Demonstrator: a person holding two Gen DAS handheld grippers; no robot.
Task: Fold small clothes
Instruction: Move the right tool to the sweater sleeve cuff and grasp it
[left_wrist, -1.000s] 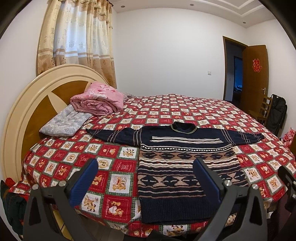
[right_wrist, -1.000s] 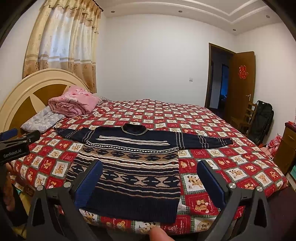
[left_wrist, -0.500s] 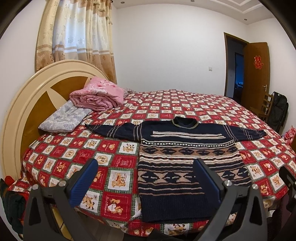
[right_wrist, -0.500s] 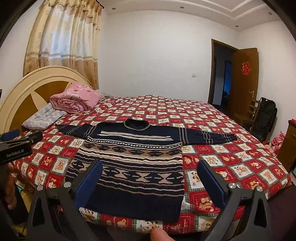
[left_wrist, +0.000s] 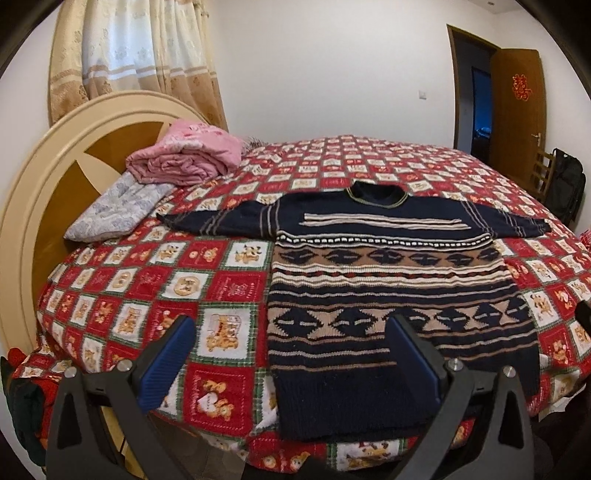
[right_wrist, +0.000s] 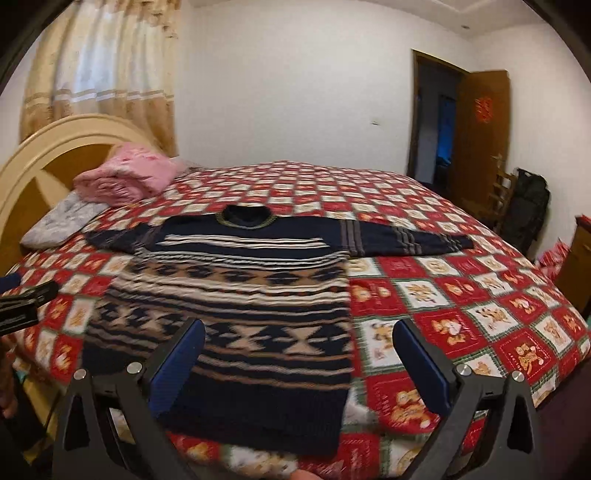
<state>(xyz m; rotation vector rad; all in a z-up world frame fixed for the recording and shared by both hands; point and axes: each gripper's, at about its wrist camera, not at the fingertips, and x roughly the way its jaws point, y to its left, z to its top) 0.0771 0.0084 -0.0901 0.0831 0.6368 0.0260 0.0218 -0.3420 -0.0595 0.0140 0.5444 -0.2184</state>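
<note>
My left gripper (left_wrist: 290, 354) and right gripper (right_wrist: 297, 354) both gape, holding nothing. The sweater (left_wrist: 388, 280) lies flat mid-frame on the bed (left_wrist: 207, 280), collar far, hem nearest me; each gripper hangs over its own hem corner.

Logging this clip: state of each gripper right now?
Left gripper: open, holding nothing, short of the sweater.
Right gripper: open, holding nothing, also short of the sweater.
</note>
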